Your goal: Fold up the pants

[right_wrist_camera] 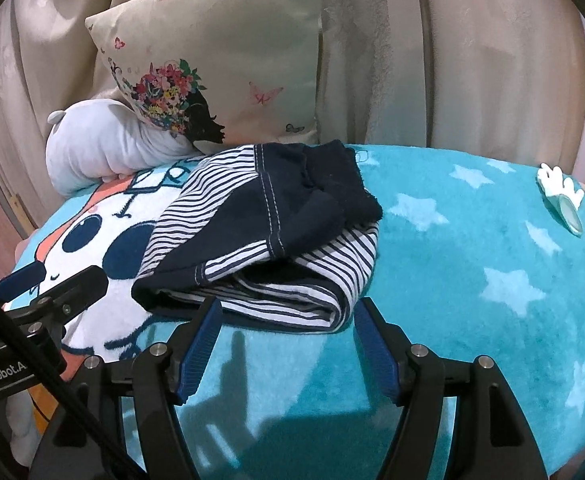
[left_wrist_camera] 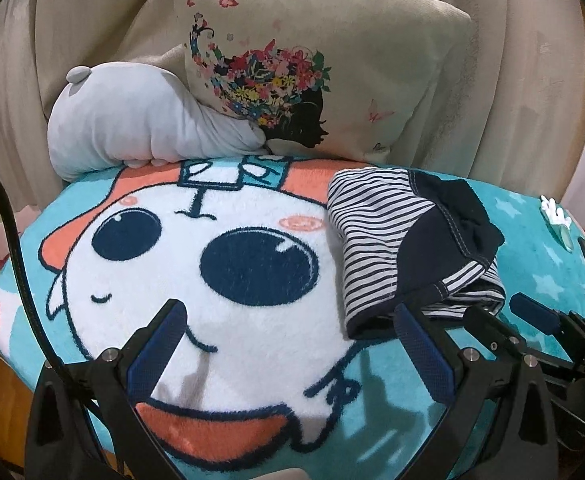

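Pants (right_wrist_camera: 268, 236), navy with white-striped panels, lie in a loosely folded bundle on a turquoise cartoon blanket (right_wrist_camera: 472, 264), over the seam between the printed white face and the plain starred part.

From the right wrist view, the right tongs (right_wrist_camera: 286, 314) are spread, and the nearest folded edge of the pants sits just ahead of the gap; the blue pads (right_wrist_camera: 202, 344) are not pressing the cloth. This view alone shows the layered fold edges, the white stitching on the navy panel and the wide starred stretch of blanket to the right. The left tongs (right_wrist_camera: 70, 280) appear at the left edge, hovering over the cartoon face, well apart from the bundle.

From the left wrist view, the left tongs (left_wrist_camera: 292, 322) stand spread wide with nothing between them, only the face's muzzle and orange mouth below. Here the whole face is visible, with both round dark eyes. The pants (left_wrist_camera: 408, 236) lie to the right, their near corner just beside the right finger. The right tongs (left_wrist_camera: 500, 310) show at the right, at the bundle's near edge.

Both views show a floral cushion (left_wrist_camera: 312, 72), a grey plush toy (left_wrist_camera: 140, 120), pale curtains (right_wrist_camera: 472, 60), and a small white and mint object (right_wrist_camera: 562, 196) at the blanket's far right.
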Demonstrator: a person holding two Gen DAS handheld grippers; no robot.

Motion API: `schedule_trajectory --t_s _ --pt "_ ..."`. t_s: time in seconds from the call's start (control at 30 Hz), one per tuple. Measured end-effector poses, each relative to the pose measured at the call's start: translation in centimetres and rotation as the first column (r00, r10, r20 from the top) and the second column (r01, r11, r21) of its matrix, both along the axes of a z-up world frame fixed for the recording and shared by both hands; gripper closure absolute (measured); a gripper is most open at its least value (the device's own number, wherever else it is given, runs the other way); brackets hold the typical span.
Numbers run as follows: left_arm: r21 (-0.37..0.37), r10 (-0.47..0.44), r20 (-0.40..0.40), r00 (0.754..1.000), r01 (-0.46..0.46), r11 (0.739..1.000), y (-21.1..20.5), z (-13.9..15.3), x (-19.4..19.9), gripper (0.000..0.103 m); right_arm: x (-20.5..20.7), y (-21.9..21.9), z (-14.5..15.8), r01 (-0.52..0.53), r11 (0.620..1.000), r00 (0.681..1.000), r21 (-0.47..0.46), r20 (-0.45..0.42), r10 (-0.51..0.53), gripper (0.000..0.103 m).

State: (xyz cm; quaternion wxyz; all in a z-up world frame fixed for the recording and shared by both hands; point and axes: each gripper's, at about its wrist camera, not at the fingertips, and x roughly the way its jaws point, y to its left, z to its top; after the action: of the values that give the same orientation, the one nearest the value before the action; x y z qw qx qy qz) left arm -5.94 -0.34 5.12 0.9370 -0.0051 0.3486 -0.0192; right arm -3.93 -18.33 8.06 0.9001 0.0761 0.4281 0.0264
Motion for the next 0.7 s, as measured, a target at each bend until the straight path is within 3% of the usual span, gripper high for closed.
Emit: schedule_trajectory --t_s 0.33,0.7 --pt "-0.023 -0.004 -0.024 1.000 0.003 1.000 0.3 -0.2 0.4 0.000 0.2 0.8 -0.3 -0.021 1.000 1.000 -0.009 -0.015 0.021 0.030" --pt "-0.055 0.004 0.000 1.000 -0.004 0.998 0.9 0.0 -0.4 0.000 -0.7 2.7 -0.9 -0.085 0.996 0.996 -0.022 -0.028 0.084 0.029"
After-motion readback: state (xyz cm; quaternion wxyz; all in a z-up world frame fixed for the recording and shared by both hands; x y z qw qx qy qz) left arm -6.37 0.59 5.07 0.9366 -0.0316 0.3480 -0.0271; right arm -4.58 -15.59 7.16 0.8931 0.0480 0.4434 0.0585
